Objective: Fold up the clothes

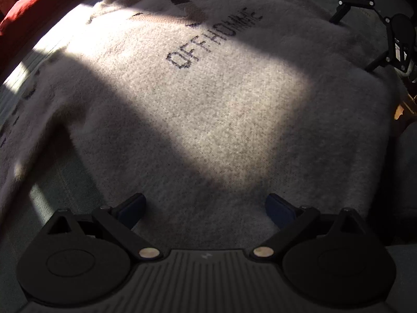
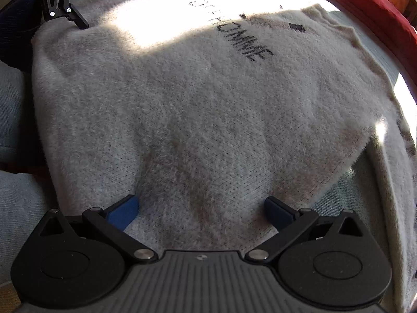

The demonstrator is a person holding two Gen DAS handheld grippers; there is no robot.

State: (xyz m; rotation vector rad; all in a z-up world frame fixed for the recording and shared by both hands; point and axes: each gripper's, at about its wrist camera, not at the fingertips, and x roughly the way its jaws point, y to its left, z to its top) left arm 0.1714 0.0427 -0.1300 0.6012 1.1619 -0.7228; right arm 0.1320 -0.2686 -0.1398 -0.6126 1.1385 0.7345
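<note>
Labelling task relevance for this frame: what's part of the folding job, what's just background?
In the job:
- fuzzy grey sweater, lying spread out
- left hand-held gripper, open over the sweater
- right hand-held gripper, open over the sweater

Background:
- red fabric along the far edge

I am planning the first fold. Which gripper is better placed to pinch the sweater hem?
Likely the right gripper: its open jaws straddle a raised ridge of the sweater near the hem corner. The left gripper is open too, but over flat cloth.
</note>
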